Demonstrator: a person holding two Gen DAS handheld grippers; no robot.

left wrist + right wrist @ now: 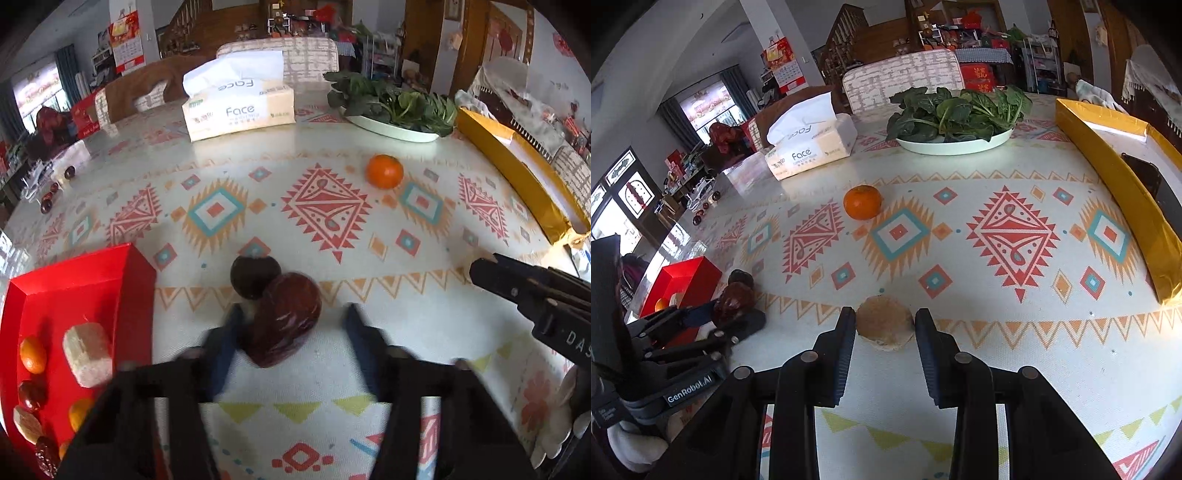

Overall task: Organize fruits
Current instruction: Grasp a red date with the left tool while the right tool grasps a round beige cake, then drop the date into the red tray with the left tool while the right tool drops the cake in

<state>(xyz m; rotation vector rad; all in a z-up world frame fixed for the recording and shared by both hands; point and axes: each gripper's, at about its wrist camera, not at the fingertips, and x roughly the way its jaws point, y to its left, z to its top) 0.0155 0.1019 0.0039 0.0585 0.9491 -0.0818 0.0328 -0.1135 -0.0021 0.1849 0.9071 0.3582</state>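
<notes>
The left gripper (291, 325) stood open around a large red date (286, 319), its jaws on either side and not yet closed; the left finger seemed to be touching or nearly touching the fruit, the right one apart from it. A darker date (254, 277) lay touching the first at its 11 o'clock, so approaching from the near side probably allowed one to be taken without pushing the other.

The red box (136, 280) sat at the gripper's 9 o'clock, already holding small oranges, dates and pale cakes, which seemed to make it the collecting place, close enough for a short carry.

The right gripper (885, 325) was also open, bracketing a round tan cake (884, 323) on the tablecloth (997, 332), neither finger clearly pressing it. A lone orange (862, 202) waited at its 12 o'clock, well apart, likely left for afterwards.
</notes>
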